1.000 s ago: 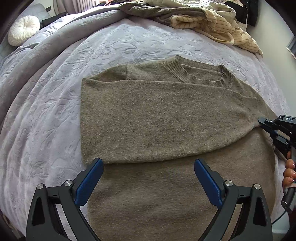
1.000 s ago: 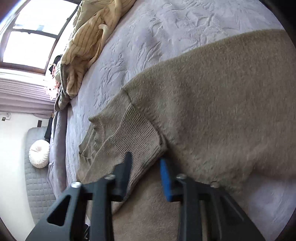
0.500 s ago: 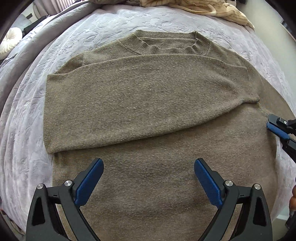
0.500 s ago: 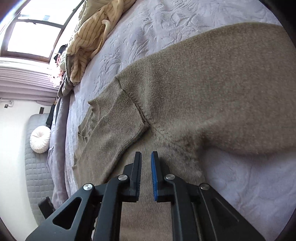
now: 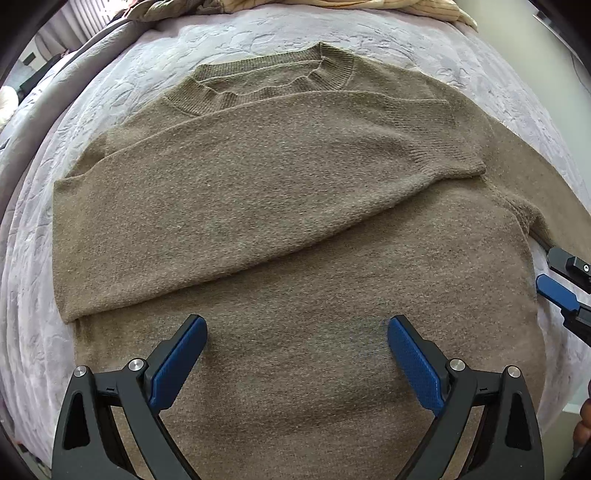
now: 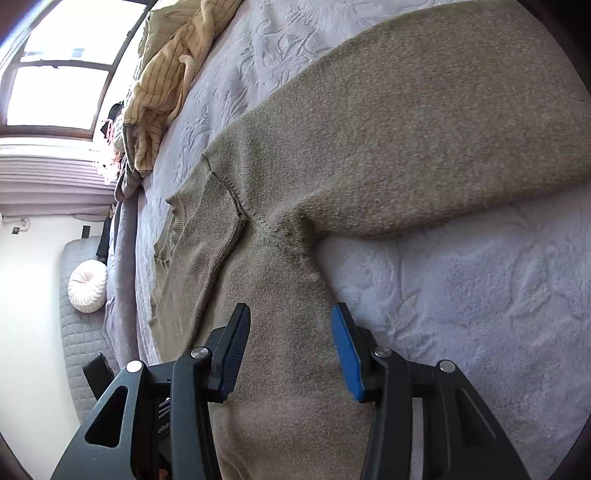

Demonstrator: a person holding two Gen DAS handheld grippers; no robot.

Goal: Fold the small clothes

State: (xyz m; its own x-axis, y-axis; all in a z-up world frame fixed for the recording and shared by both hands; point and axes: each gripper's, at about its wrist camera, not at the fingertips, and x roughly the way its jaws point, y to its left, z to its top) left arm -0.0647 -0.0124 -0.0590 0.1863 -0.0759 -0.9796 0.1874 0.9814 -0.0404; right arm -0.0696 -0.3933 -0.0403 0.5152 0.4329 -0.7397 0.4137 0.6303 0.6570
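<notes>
An olive-brown knit sweater [image 5: 280, 229] lies flat on the lilac bedspread [image 5: 29, 258], collar at the far side. One sleeve [image 5: 258, 192] is folded across the chest, its cuff at the right. My left gripper [image 5: 295, 347] is open and empty above the sweater's lower body. My right gripper [image 6: 291, 336] is open and empty over the sweater's side edge near the armpit [image 6: 288, 236]; it also shows in the left wrist view [image 5: 561, 280]. The other sleeve [image 6: 424, 140] stretches out sideways on the bedspread [image 6: 480, 295].
A heap of striped cream and dark clothes [image 6: 162, 81] lies at the far end of the bed, also in the left wrist view [image 5: 332, 3]. A round white cushion [image 6: 86, 286] sits on a grey quilted seat beside the bed, under a window [image 6: 55, 92].
My right gripper let go of the folded sleeve's cuff, closed, then opened again while pulling back to the sweater's side edge. My left gripper moved in over the sweater and stayed open.
</notes>
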